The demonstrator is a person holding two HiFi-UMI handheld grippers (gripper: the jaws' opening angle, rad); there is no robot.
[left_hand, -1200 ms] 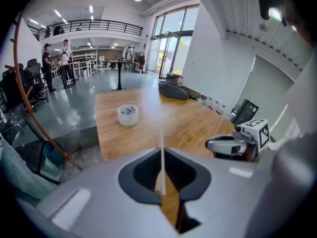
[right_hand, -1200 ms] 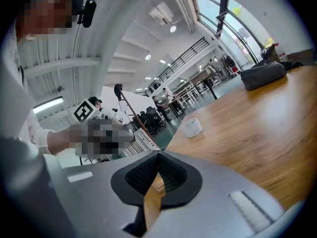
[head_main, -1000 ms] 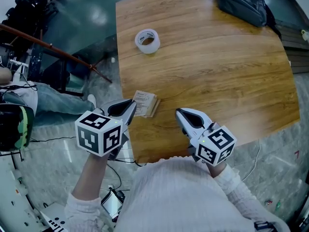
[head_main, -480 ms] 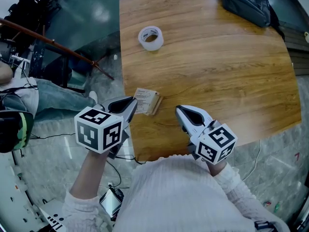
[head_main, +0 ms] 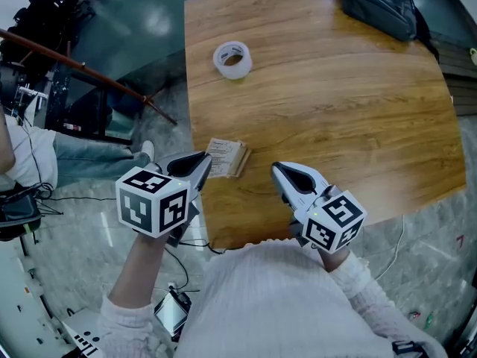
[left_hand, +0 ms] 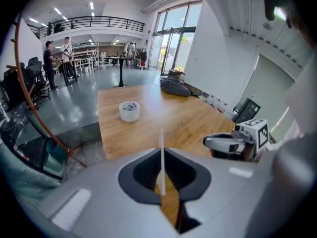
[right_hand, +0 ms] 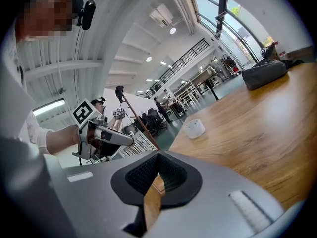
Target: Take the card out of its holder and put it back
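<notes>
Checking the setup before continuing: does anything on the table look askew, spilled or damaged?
Only the card holder: it is turned askew to the table edge near the front left corner, its thin edge pinched in the left gripper. Nothing looks spilled or damaged.

Open table [head_main: 335, 110] centre, tape roll [head_main: 232, 58] left, bag [head_main: 376, 6] far corner, card holder [head_main: 226, 157] near edge

No readable text; print on card [head_main: 222, 155] too small.
</notes>
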